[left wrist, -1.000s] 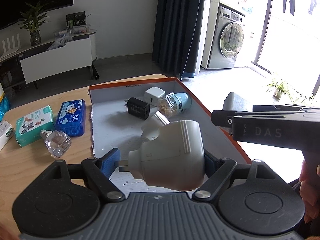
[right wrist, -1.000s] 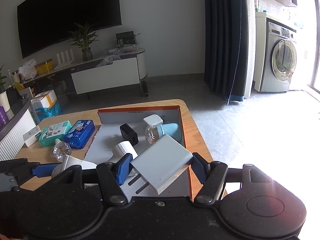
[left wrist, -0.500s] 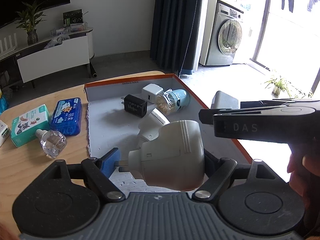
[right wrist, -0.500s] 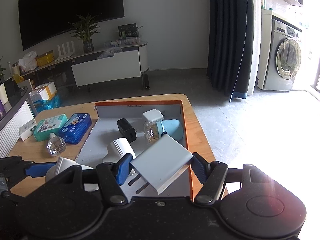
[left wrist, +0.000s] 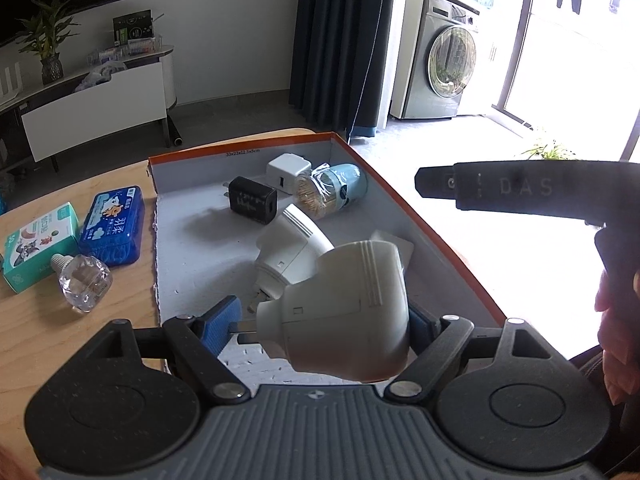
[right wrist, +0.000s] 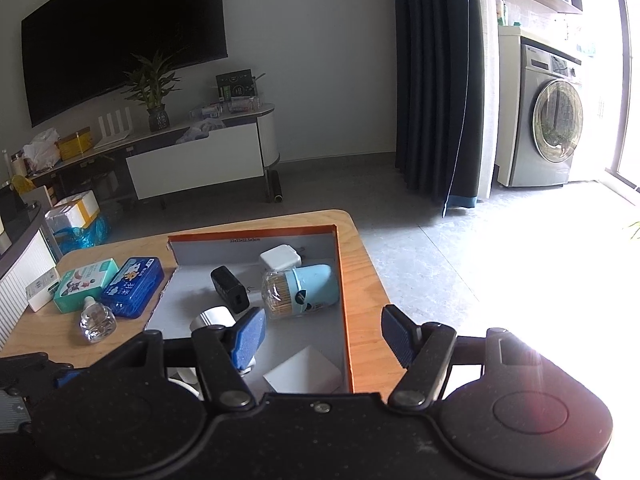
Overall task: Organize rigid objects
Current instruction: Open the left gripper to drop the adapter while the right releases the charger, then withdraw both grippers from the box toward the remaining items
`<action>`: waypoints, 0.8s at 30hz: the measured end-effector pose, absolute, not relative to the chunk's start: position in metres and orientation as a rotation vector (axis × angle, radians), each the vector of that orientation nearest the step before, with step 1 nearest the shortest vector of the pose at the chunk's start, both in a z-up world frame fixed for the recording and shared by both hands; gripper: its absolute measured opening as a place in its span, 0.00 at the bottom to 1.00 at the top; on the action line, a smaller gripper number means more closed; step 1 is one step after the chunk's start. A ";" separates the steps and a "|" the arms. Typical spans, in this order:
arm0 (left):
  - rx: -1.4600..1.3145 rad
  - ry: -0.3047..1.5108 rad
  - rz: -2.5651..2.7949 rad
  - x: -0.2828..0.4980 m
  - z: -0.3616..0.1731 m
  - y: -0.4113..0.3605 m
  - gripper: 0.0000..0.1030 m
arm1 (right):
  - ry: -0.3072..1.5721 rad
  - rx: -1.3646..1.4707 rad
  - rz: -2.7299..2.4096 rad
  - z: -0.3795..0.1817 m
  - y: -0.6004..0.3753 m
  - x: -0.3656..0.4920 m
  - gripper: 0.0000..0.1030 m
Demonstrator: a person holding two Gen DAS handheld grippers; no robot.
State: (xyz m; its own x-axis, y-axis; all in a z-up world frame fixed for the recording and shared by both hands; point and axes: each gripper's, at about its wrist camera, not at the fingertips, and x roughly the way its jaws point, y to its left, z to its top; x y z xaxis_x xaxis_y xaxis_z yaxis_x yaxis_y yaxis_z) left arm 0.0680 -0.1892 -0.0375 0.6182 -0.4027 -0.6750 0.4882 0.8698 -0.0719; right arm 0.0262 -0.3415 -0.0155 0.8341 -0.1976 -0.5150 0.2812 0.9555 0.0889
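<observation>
The big white plug (left wrist: 344, 312) hid the right pad of the left gripper (left wrist: 324, 326) and part of the white plug (left wrist: 288, 248) behind it. The right gripper (right wrist: 322, 332) covered the near edge of the flat white charger (right wrist: 306, 372). The box label was too small to read.

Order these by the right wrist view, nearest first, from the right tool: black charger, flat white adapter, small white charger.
1. flat white adapter, lying in the box just ahead of the right tool.
2. black charger, mid-box, left.
3. small white charger, by the far wall.
</observation>
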 end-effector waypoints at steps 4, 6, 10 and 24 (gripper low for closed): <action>0.121 0.747 -0.526 0.067 -0.036 -0.194 0.85 | 0.515 0.169 -0.256 -0.012 -0.342 0.022 0.77; 0.127 0.741 -0.515 0.066 -0.034 -0.193 0.87 | 0.510 0.170 -0.255 -0.010 -0.340 0.021 0.77; 0.109 0.737 -0.487 0.066 -0.029 -0.184 0.87 | 0.496 0.176 -0.255 -0.007 -0.336 0.017 0.78; 0.049 0.736 -0.296 0.070 -0.013 -0.120 0.87 | 0.509 0.168 -0.178 -0.007 -0.299 0.022 0.83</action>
State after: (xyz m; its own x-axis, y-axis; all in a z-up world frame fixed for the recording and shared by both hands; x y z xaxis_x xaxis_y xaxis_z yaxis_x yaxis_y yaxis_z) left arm 0.0696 -0.1195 -0.0127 0.7014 -0.2482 -0.6682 0.2828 0.9574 -0.0588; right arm 0.0216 -0.2987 -0.0065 0.8583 -0.1273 -0.4972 0.2106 0.9708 0.1150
